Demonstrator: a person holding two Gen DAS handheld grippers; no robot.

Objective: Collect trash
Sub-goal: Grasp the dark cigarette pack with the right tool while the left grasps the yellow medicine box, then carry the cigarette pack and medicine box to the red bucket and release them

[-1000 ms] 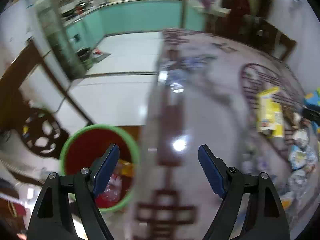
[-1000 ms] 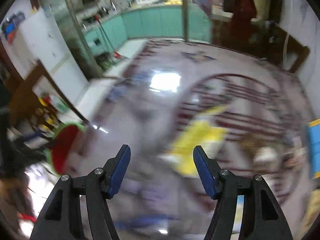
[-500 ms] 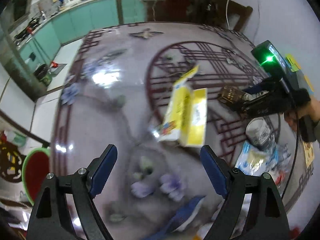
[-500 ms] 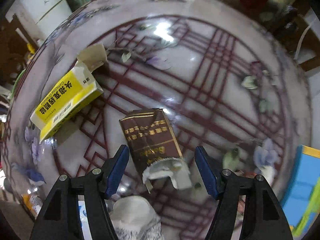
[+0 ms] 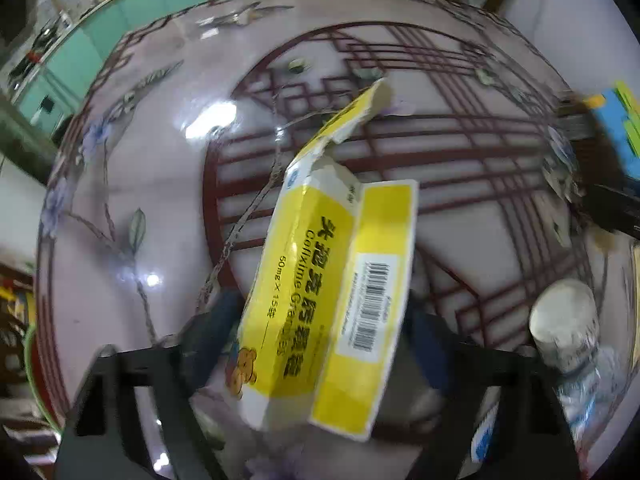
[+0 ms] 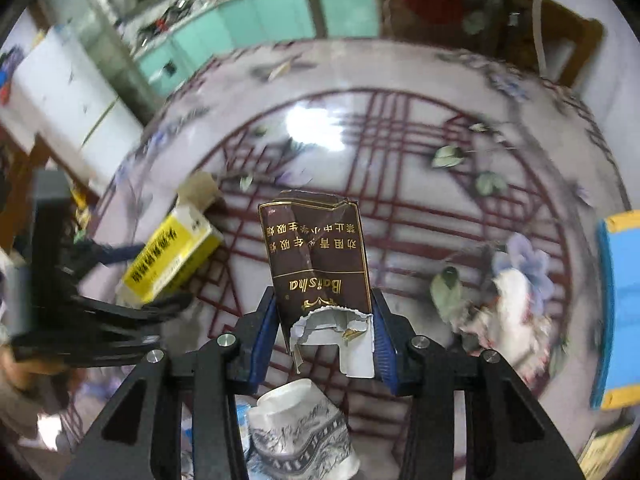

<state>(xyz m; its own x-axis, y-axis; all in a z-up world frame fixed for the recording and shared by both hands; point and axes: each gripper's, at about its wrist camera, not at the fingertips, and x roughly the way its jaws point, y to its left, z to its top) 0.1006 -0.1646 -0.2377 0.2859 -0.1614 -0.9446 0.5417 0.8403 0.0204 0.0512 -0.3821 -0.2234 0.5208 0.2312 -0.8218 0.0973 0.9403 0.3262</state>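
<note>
— Task's things, and where?
— Yellow medicine box [image 5: 320, 304], top flap torn open, lying on the round worktop [image 5: 160, 184] between the fingers of the left gripper [image 5: 320, 344]. Jaws closing around it; pads too blurred to tell whether pressing yet. Brown cigarette pack [image 6: 316, 256], crumpled, torn at the near end with white lining showing, standing between the fingers of the right gripper [image 6: 324, 344]. Jaws closing there too, blue pads right against both sides of the pack.
— Anything else close by?
— Crushed paper cup [image 6: 296, 428] with a grey landscape print just under the right gripper. Crumpled white wrapper [image 6: 508, 312] to the right, blue and yellow box [image 6: 620, 304] at the far right rim.
— Edges, open room?
— Middle and far half of the worktop bare, only the red lattice and flower pattern. Rim curving past on the left, teal cabinets [image 6: 240, 24] beyond.
— Readable writing?
— "Cefixime Granules" partly blurred, "50mg x 15" and a barcode on the yellow box, plus a small bear picture. "Baisha" in gold on the brown pack, with lines of Chinese characters.
</note>
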